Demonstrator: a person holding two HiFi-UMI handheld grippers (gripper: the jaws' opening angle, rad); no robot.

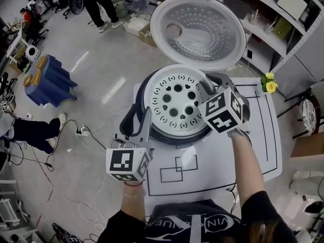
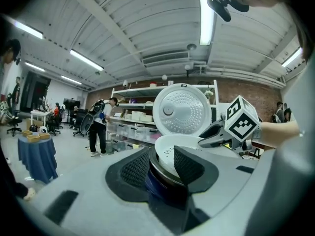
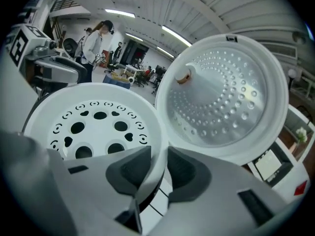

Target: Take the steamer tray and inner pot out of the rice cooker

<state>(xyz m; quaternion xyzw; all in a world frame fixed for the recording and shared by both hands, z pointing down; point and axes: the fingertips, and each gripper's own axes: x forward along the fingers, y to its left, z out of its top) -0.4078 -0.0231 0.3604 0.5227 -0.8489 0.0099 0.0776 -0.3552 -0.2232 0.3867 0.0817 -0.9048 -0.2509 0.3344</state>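
Busy workshop all round, with shelves [image 1: 273, 29] on one side and a person [image 1: 99, 4] standing further off on the floor. White tabletop [image 1: 217, 171] with black outlines drawn on it carries the rice cooker [image 1: 174, 139], whose lid [image 1: 200, 32] is swung right up. The steamer tray [image 1: 174, 103], white and full of round holes, is seated in the top of the cooker. The right tongs [image 3: 157, 163] come in from the lid side and have the tray's rim pinched between the pads. The left tongs [image 2: 162, 163] stand wide astride the cooker's near-left rim, one pad outside by the dark body and one over the tray. Honestly can't tell if they're squeezing. Yellow flowers [image 1: 270, 82] sit at the tabletop's far corner.
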